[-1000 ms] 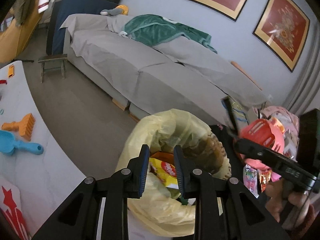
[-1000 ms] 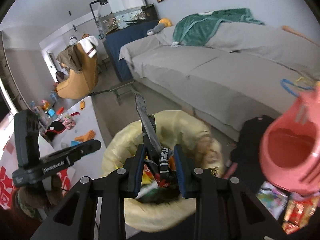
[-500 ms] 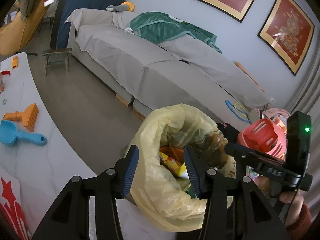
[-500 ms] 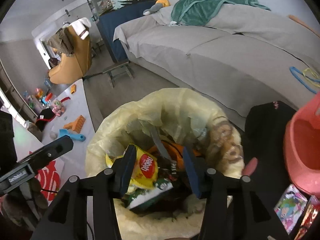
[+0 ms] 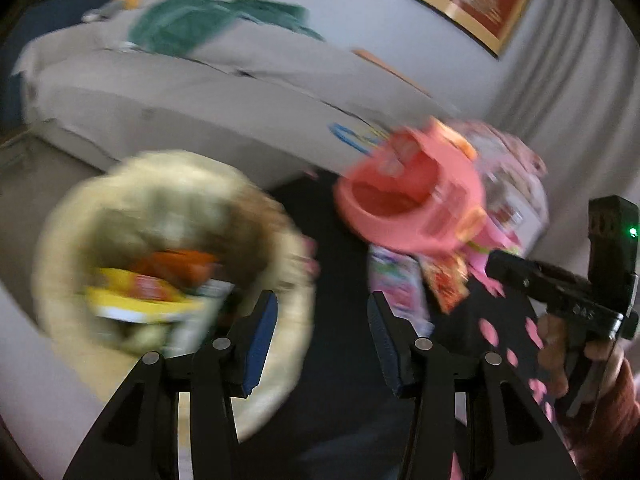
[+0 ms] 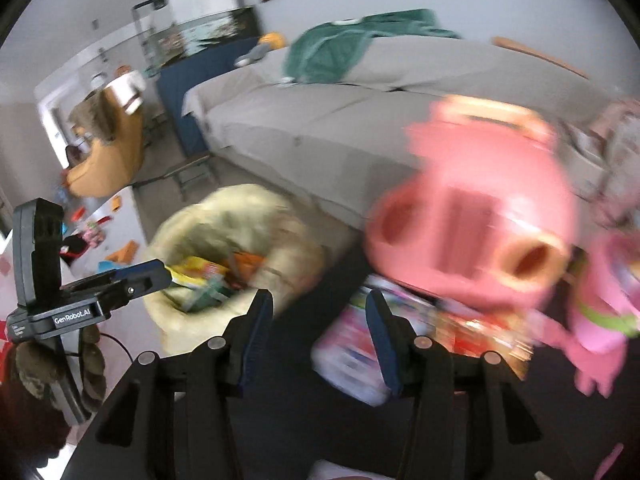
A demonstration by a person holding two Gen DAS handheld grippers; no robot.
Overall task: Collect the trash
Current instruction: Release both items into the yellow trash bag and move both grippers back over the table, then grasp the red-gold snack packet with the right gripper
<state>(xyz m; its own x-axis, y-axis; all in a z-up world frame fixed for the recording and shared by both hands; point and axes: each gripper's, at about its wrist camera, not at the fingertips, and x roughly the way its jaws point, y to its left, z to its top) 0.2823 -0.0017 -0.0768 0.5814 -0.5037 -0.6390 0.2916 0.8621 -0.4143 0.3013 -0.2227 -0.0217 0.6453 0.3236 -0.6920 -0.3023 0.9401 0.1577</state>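
Observation:
Both views are smeared by motion. The yellow trash bag [image 5: 160,200] stands open at the left, holding a yellow snack wrapper [image 5: 140,296] and other litter; in the right wrist view the trash bag [image 6: 248,216] is left of centre. My left gripper [image 5: 322,308] is open and empty, over dark cloth just right of the bag. My right gripper [image 6: 319,308] is also open and empty, above a colourful packet [image 6: 352,352]. That colourful packet [image 5: 396,280] and a red packet [image 5: 444,284] lie beneath a pink toy basket [image 5: 412,200].
A grey sofa [image 5: 200,80] with a green blanket [image 5: 208,24] runs behind the bag. A white table [image 6: 124,216] with toys is at the left. Dark cloth with pink spots [image 5: 492,332] covers the surface at the right, beside pink toys [image 6: 600,312].
Both grippers have opened, and the right one has dropped its dark wrapper into the bag. Both swung right, from over the bag toward the pink basket and packets.

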